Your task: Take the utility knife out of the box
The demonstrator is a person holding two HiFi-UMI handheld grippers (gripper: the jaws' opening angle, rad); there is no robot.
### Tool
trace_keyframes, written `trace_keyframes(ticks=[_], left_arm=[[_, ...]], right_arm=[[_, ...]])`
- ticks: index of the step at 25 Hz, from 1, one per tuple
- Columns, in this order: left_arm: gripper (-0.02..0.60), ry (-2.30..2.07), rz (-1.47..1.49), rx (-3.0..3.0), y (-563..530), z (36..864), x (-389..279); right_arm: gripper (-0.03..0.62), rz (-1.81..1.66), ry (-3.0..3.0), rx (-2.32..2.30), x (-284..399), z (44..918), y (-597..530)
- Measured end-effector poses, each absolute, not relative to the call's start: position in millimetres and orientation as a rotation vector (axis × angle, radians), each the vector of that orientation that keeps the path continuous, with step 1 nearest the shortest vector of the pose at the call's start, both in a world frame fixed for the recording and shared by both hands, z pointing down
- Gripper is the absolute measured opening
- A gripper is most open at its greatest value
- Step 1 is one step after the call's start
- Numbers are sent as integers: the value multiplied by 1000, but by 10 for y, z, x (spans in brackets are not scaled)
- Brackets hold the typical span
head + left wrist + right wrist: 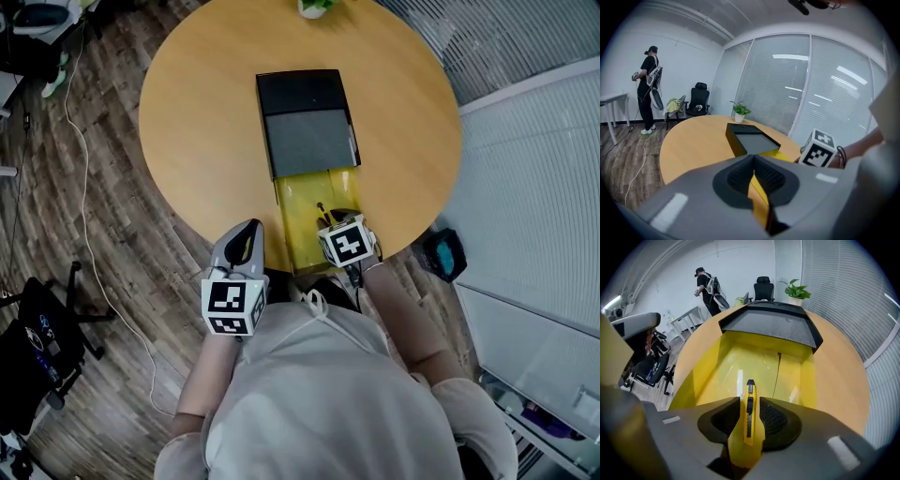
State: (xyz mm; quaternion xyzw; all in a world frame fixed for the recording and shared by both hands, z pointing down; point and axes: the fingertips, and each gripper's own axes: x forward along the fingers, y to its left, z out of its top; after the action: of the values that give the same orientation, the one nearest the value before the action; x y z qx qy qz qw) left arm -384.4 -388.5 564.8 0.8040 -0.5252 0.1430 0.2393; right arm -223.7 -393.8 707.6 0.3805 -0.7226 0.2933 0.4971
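A black box lies on the round wooden table, and its yellow inner tray is slid out toward me. In the right gripper view a yellow utility knife with a black slider lies in the tray, running lengthwise between my fingers. My right gripper points steeply down into the tray, open around the knife, its pads close on either side. My left gripper hovers at the table's near edge, left of the tray, shut and empty.
A potted plant stands at the table's far edge. Left of the table, on the wood floor, are an office chair and a cable. A teal object sits on the floor at right. A person stands far off.
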Motion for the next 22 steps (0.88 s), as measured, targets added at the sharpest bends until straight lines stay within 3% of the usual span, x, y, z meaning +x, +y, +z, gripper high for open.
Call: trace_keyframes(ticks=[7,12,22], left_arm=[[6,-1423,417,2190,-3849,5703,-3939],[6,-1415,403,2185,-3821,5657,-3928],[6,-1441,397,2214,-3787,5507,-3935]], right_arm=[[133,713,-1749,917,-2266,7105,-3950],[69,730,-1759,927,-2248,7087,-3941],[63,765,-1852,1031,-2256,6829,-3923]])
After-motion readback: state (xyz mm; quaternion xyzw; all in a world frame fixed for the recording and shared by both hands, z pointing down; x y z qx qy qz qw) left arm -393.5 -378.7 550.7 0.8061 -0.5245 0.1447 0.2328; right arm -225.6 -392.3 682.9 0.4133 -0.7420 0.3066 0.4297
